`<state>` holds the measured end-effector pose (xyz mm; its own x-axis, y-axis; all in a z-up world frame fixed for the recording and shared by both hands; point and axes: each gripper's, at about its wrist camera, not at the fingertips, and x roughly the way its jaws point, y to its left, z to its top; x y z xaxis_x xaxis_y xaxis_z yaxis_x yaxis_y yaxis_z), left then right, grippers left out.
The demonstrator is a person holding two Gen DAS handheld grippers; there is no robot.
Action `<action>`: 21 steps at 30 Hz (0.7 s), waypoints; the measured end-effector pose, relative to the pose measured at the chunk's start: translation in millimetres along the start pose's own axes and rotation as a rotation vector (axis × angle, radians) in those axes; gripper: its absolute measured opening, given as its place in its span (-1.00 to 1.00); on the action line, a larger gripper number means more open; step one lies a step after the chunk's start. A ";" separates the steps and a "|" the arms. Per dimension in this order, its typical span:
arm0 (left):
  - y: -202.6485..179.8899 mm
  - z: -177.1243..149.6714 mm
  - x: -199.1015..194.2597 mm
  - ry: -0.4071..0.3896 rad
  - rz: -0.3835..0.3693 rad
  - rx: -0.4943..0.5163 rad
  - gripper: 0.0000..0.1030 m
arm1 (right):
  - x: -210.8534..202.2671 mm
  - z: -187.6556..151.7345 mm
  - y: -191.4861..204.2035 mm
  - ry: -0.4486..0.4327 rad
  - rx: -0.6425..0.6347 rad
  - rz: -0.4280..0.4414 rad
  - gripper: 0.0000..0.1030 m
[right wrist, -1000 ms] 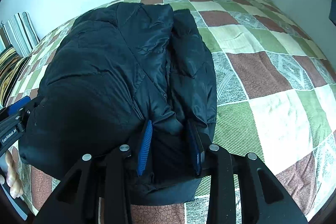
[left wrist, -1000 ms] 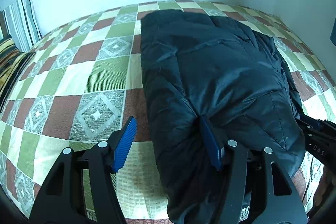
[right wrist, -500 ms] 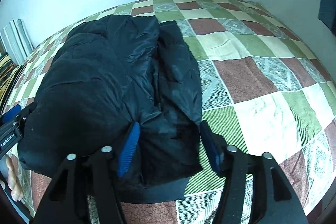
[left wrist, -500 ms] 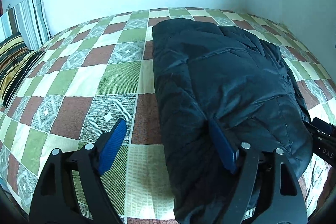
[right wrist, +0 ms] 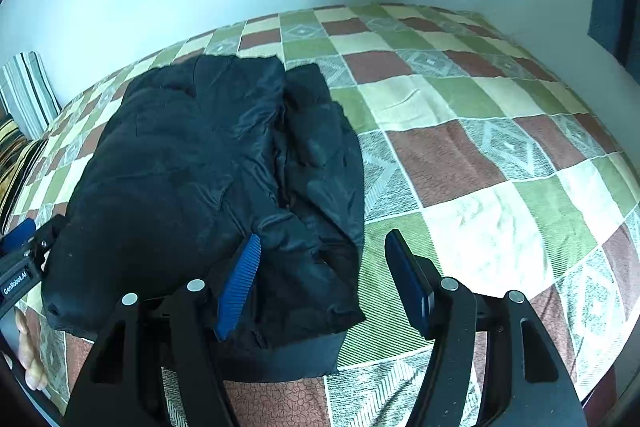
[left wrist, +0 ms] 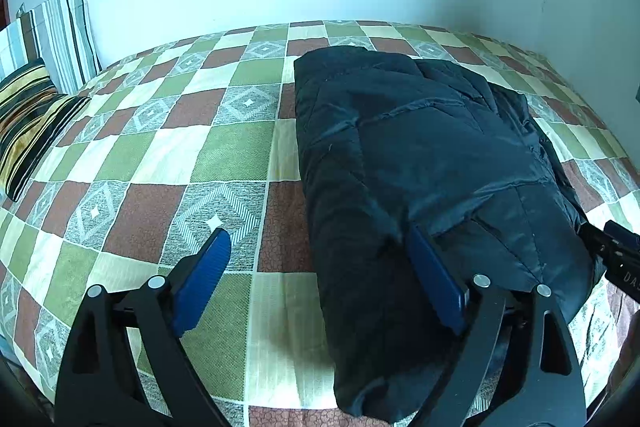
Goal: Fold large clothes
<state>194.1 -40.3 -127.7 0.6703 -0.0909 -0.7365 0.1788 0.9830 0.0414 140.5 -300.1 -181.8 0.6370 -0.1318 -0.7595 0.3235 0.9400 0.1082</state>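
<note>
A dark padded jacket [left wrist: 420,147] lies folded into a thick bundle on the checked bedspread [left wrist: 160,147]. My left gripper [left wrist: 318,233] hovers at the bundle's near left edge, its jaws opening. Its right pad [left wrist: 436,279] rests against the fabric, while the left pad stands free over the bedspread. In the right wrist view the jacket [right wrist: 180,167] fills the left half. My right gripper [right wrist: 324,239] is open over the jacket's near right corner. Loose fabric lies between its pads, unpinched.
Striped pillows [left wrist: 48,43] lean at the far left by the pale wall. The bedspread [right wrist: 480,167] stretches bare to the right of the jacket. A person's fingers [right wrist: 28,347] show at the left edge, below the other gripper's body [right wrist: 20,259].
Both grippers have spread their jaws and let go of the jacket's near edge. The views have drawn back slightly; the jacket has stayed put.
</note>
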 end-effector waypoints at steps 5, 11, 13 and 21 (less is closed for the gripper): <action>-2.5 -3.2 -13.8 -0.020 0.019 0.019 0.79 | -14.2 -0.3 -5.0 -0.027 0.012 -0.014 0.32; -3.1 -8.6 -40.6 -0.049 0.017 0.017 0.80 | -36.5 -3.9 -5.8 -0.068 0.003 -0.023 0.39; -2.1 -9.5 -53.0 -0.064 0.009 0.006 0.80 | -46.0 -3.9 -5.0 -0.086 0.001 -0.020 0.43; 1.1 -8.4 -109.7 -0.155 0.015 -0.022 0.90 | -97.5 -6.9 8.5 -0.178 -0.024 0.007 0.51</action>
<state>114.7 -27.9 -52.5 0.7761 -0.0980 -0.6229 0.1535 0.9875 0.0359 76.3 -277.0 -111.2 0.7539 -0.1770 -0.6327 0.3031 0.9481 0.0959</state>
